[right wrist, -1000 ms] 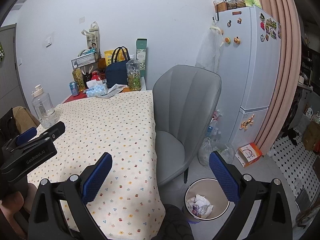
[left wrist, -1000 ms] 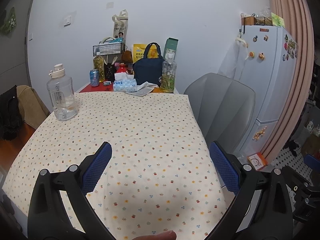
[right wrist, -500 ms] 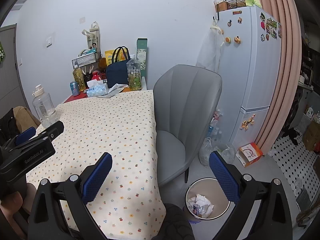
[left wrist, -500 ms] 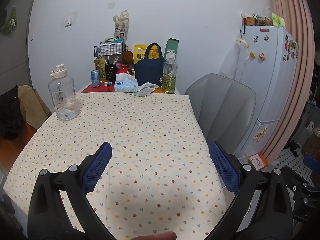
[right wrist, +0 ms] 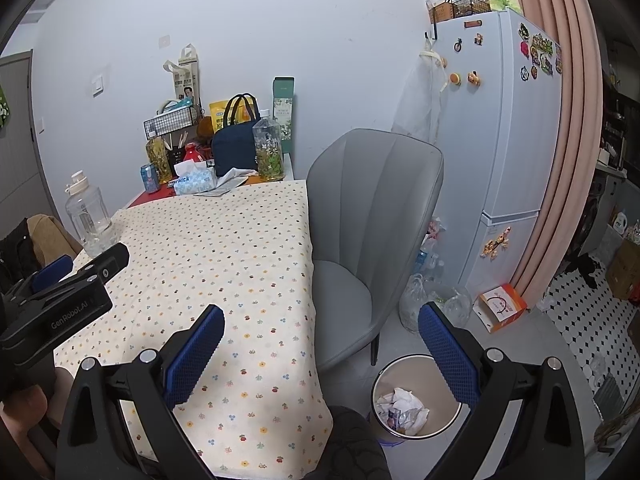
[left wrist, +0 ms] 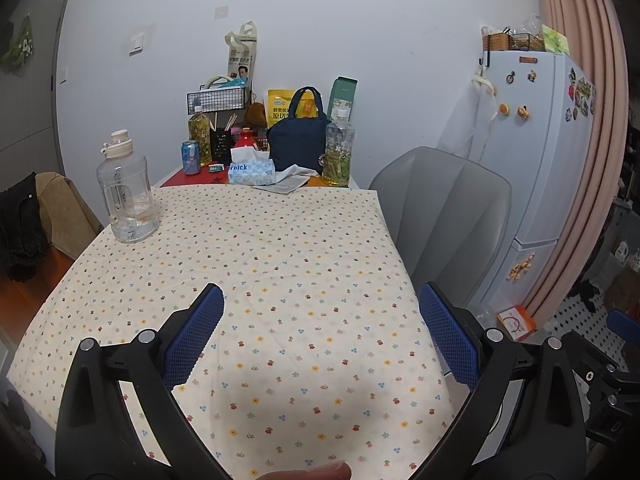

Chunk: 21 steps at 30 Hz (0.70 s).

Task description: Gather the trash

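Note:
My left gripper point(left wrist: 320, 336) is open and empty above the near part of a table with a flower-print cloth point(left wrist: 272, 264). My right gripper point(right wrist: 320, 352) is open and empty, above the table's right edge and the floor. A round trash bin point(right wrist: 416, 398) stands on the floor below it, with crumpled paper and wrappers point(right wrist: 400, 404) inside. The left gripper also shows at the left of the right wrist view point(right wrist: 60, 288). Crumpled paper point(left wrist: 288, 180) lies at the table's far end by a tissue box point(left wrist: 252, 172).
A grey chair point(right wrist: 368, 232) stands at the table's right side, beside the bin. A large clear water jug point(left wrist: 126, 196) is on the table's left. Bottles, a can point(left wrist: 191, 157) and a navy bag point(left wrist: 300, 136) crowd the far end. A white fridge point(right wrist: 504, 152) and plastic bags point(right wrist: 424, 300) are on the right.
Both grippers have drifted slightly; the left wrist view has pulled back and tilted down a little. Both stay open and empty.

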Motion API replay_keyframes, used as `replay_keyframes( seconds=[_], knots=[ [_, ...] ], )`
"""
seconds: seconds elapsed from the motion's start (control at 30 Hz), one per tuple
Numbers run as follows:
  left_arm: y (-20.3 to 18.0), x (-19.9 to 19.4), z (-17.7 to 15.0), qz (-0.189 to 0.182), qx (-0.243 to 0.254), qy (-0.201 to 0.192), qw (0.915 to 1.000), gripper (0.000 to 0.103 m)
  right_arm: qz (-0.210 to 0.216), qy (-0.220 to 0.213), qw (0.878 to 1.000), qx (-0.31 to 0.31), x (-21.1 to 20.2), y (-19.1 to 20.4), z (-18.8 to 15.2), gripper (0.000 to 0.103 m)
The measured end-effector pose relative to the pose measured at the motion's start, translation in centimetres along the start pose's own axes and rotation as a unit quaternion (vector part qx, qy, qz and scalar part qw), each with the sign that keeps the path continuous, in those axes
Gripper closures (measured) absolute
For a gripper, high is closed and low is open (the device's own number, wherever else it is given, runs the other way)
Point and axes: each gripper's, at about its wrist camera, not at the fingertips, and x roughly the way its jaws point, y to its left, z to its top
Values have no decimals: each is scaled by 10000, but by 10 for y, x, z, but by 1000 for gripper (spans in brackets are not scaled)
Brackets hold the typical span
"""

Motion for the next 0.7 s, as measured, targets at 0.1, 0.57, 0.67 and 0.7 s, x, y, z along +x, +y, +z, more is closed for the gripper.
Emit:
replay_keyframes(
  seconds=[0.1, 0.57, 0.67, 0.7],
  knots=[
    [0, 0, 0, -3, -9, 1, 10000, 6, 5, -9, 10000, -6, -1, 0, 0, 8],
    [-1, -3, 0, 22, -23, -30, 10000, 6, 0, -13, 10000, -22, -1, 1, 1, 8],
    [-2, -4, 0, 53, -4, -55, 10000, 6, -4, -23, 10000, -5, -2, 0, 1, 8],
    [-2, -5, -1, 47, -9, -49, 10000, 6, -4, -24, 10000, 3, -2, 0, 0, 8]
  ],
)
